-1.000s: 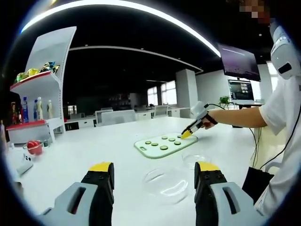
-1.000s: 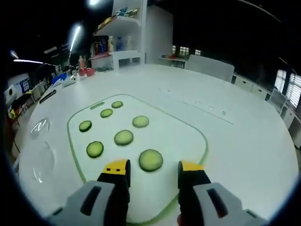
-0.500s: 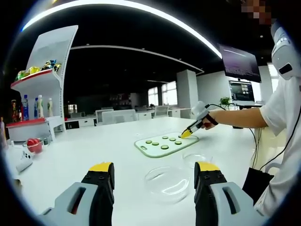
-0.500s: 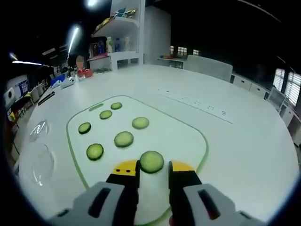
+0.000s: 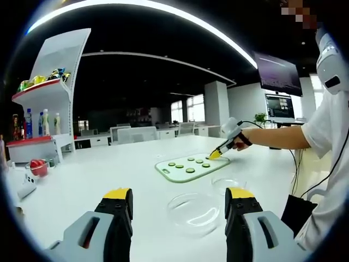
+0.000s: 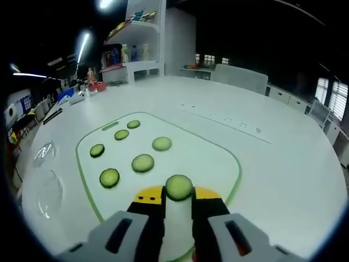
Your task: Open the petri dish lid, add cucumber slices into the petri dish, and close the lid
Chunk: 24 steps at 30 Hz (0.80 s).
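Risk first: cucumber slice (image 6: 179,186) is pinched only at its thin edges, so it could slip or split on lifting. Left gripper (image 5: 179,199) hovers level, jaws wide, holding nothing, over the open petri dish (image 5: 194,208). Right gripper (image 6: 178,195), arm outstretched, is closed on that slice at the cutting board (image 6: 218,158).

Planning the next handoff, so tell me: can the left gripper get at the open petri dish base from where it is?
Probably yes. The left gripper is open, and the clear petri dish base lies on the bare table just ahead between its jaws, nothing in between.
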{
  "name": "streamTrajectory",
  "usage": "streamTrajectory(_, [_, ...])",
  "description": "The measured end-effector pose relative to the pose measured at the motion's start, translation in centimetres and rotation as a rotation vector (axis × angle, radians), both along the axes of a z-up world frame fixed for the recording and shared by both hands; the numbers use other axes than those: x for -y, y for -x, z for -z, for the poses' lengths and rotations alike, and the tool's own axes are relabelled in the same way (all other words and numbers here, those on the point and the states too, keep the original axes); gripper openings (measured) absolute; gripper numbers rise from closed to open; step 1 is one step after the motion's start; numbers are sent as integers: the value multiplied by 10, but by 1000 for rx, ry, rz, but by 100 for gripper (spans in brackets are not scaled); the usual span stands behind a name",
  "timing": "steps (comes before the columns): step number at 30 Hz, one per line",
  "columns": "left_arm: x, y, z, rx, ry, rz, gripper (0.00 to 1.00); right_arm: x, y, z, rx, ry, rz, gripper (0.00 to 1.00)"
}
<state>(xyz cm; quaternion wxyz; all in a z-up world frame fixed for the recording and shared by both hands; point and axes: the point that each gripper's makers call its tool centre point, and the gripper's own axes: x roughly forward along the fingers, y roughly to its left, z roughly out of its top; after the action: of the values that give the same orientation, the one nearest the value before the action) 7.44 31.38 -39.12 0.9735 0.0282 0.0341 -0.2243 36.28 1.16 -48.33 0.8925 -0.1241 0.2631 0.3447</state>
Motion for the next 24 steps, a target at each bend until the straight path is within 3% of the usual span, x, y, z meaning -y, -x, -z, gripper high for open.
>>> streamTrajectory(24, [-5, 2, -2, 10, 9, -10, 68, 0, 1, -10, 17, -24, 15, 18])
